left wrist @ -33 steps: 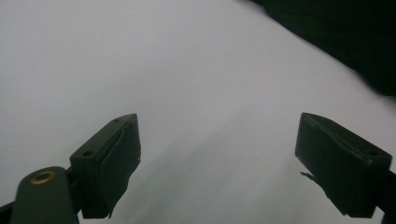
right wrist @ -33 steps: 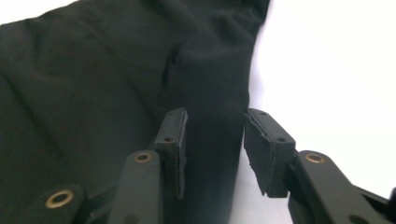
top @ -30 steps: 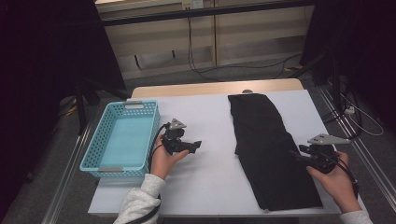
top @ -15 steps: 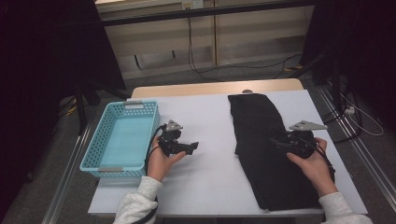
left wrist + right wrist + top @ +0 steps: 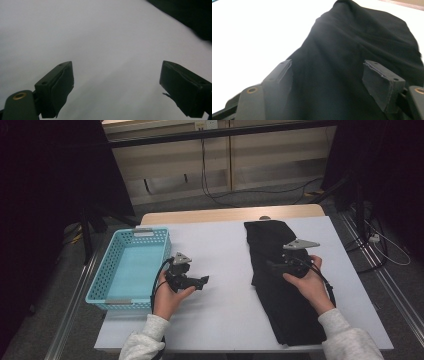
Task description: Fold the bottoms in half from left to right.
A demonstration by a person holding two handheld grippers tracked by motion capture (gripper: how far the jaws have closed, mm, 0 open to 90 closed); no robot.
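1. Jaws of my right gripper [image 5: 272,266] stand apart and have just been opening; in the right gripper view the cloth [image 5: 352,70] lies under and between them, but the pads [image 5: 382,85] do not press on it.
2. Cloth is black, long and narrow, lying flat on the right half of the white table [image 5: 225,250], running from the far edge toward the near edge, with soft folds at its far end.
3. Since a second ago my right hand [image 5: 307,282] has come from the cloth's right near edge up onto its middle, and the gripper now points left across it.
4. My left gripper [image 5: 202,281] has stayed put, beside the basket [image 5: 127,265], jaws wide apart over bare table with nothing between them.
5. Basket is light blue, at the table's left edge, well apart from the cloth.
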